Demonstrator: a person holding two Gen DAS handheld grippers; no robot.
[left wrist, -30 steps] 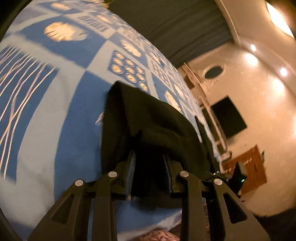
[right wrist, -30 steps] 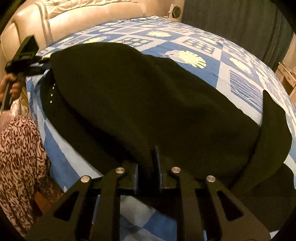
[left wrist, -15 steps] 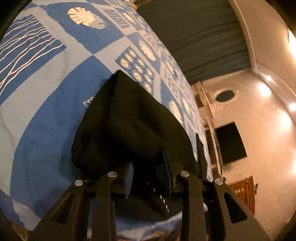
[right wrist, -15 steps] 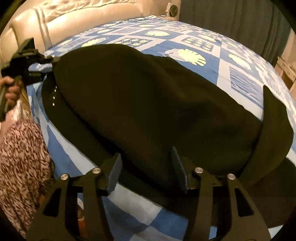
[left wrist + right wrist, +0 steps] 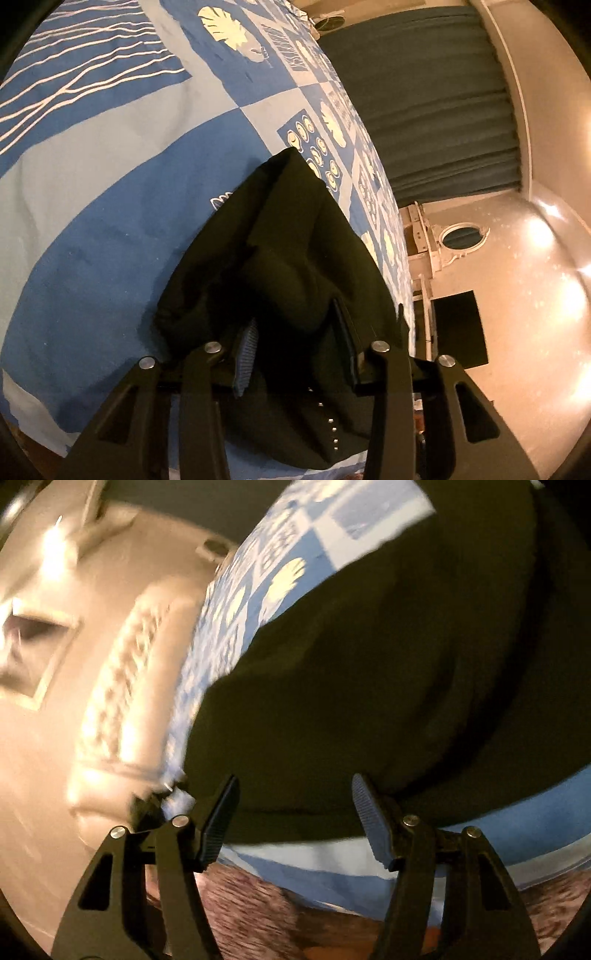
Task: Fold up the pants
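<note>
Black pants lie folded on a blue patterned bedspread, near the bed's front edge. My left gripper is open, its jaws standing apart over the near end of the pants, where a row of small studs shows. In the right wrist view the pants fill the middle as a dark mass on the bedspread. My right gripper is open and empty, just short of the pants' near edge. The view is blurred and tilted.
A dark curtain hangs beyond the bed. A pale wall with an oval mirror and a dark screen lies to the right. A tufted headboard shows on the left in the right wrist view. Patterned brown fabric sits below the bed edge.
Both grippers have let go of the pants and opened. The right gripper has drawn back and swung sharply, tilting its view. The left gripper has opened wider and lifted slightly.
</note>
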